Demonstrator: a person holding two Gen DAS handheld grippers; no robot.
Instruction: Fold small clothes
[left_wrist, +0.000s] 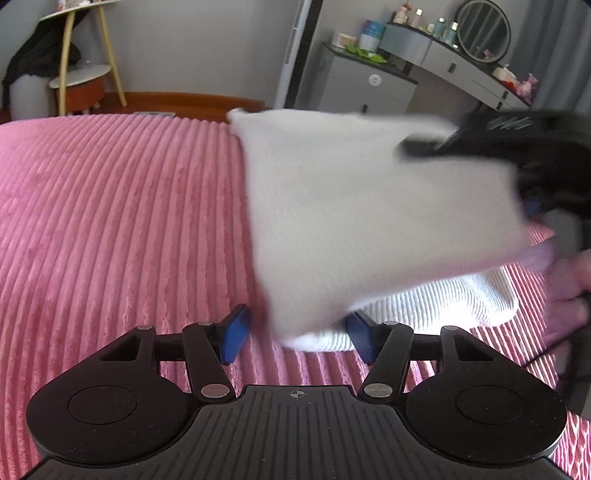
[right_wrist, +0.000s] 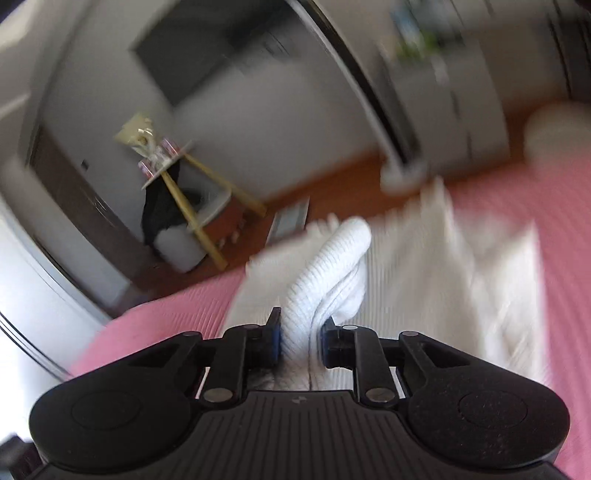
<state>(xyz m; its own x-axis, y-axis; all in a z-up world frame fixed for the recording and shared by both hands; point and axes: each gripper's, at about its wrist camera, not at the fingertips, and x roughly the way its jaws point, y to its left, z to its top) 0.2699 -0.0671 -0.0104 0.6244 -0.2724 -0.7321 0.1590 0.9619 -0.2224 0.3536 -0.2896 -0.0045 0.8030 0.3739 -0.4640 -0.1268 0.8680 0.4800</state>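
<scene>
A white ribbed knit garment (left_wrist: 362, 221) hangs lifted over the pink ribbed bedspread (left_wrist: 110, 221); its lower part rests on the bed. My left gripper (left_wrist: 295, 336) is open, its blue pads (left_wrist: 234, 338) wide apart, with the garment's lower corner between them. My right gripper (right_wrist: 299, 341) is shut on a bunched fold of the white garment (right_wrist: 328, 266) and holds it up. The right gripper also shows in the left wrist view (left_wrist: 517, 140), dark and blurred, at the garment's top right edge. The right wrist view is motion-blurred.
The bedspread (right_wrist: 517, 206) fills the foreground. Beyond the bed stand a grey dresser with a round mirror (left_wrist: 484, 29), a white tower fan (left_wrist: 291, 55) and a wooden-legged side table (left_wrist: 81, 66). A hand (left_wrist: 569, 295) shows at the right edge.
</scene>
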